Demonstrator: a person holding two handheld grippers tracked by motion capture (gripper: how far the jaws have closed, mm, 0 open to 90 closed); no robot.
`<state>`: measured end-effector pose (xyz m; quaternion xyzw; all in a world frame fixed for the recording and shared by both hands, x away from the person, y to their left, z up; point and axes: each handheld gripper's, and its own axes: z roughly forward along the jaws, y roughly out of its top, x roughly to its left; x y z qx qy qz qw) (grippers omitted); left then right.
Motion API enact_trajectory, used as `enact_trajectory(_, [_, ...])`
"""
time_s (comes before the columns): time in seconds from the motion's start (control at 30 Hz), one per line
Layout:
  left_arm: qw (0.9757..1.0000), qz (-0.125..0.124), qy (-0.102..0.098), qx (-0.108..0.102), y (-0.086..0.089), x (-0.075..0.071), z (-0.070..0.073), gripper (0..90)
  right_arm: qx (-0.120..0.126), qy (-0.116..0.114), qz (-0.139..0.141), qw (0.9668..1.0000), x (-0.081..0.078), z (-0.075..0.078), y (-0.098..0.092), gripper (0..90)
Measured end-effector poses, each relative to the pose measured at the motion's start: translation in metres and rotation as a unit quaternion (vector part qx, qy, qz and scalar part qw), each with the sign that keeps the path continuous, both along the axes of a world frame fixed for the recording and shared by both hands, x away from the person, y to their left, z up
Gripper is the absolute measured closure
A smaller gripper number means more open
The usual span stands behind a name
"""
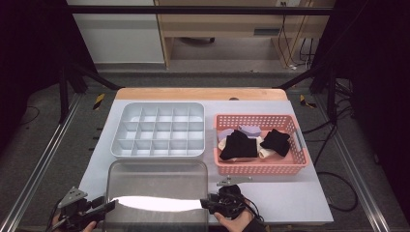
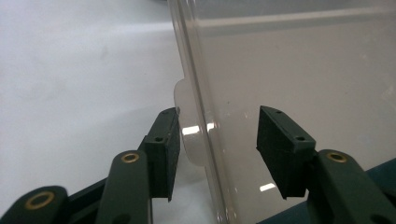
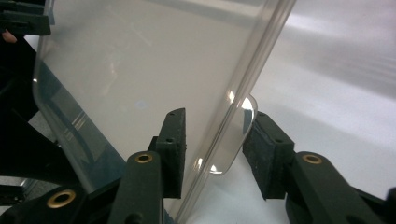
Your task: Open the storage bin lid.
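Observation:
A clear plastic lid [image 1: 157,186] lies flat on the table's near side, with glare across its front. My left gripper [image 1: 112,205] is at its left edge and my right gripper [image 1: 205,203] at its right edge. In the left gripper view the lid's rim [image 2: 201,93] and a small tab [image 2: 187,135] stand between the jaws of the left gripper [image 2: 219,126], with a wide gap to the far pad. In the right gripper view the right gripper [image 3: 218,126] straddles the lid's rim [image 3: 243,79] and its tab [image 3: 233,144] without pressing on them.
A grey tray [image 1: 116,145] divided into several compartments sits behind the lid. To its right stands a pink basket [image 1: 261,166] holding black socks [image 1: 239,145] and pale ones. A small metal bracket [image 1: 232,181] lies in front of the basket.

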<state>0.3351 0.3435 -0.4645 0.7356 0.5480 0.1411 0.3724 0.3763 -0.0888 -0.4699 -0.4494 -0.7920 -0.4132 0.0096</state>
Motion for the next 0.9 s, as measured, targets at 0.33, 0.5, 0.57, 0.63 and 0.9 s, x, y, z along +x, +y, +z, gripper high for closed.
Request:
enact_trajectory(0.33, [0.9998, 0.002, 0.019, 0.002, -0.0013, 0.0023, -0.0038, 45.2, -0.022, -0.002, 0.002, 0.9998, 0.0002, -0.0047, 0.0073, 51.3])
enact_trajectory(0.5, [0.9997, 0.004, 0.013, 0.020, -0.0035, 0.0020, -0.0053, 43.7, -0.031, -0.012, 0.002, 0.9994, 0.0002, -0.0065, 0.0085, 48.0])
enact_trajectory(0.57, [0.9997, 0.001, 0.012, 0.020, -0.0043, 0.0015, -0.0053, 44.8, -0.027, -0.007, 0.002, 0.9996, 0.0000, -0.0065, 0.0084, 45.0])
enact_trajectory(0.63, [0.9997, 0.001, 0.011, 0.020, -0.0047, 0.0015, -0.0053, 44.5, -0.024, -0.002, 0.002, 0.9997, 0.0005, -0.0063, 0.0080, 43.9])
enact_trajectory(0.9, [0.9997, 0.015, -0.016, 0.013, 0.0016, 0.0051, -0.0009, 41.0, -0.029, -0.050, -0.008, 0.9983, -0.0005, 0.0017, 0.0037, 41.8])
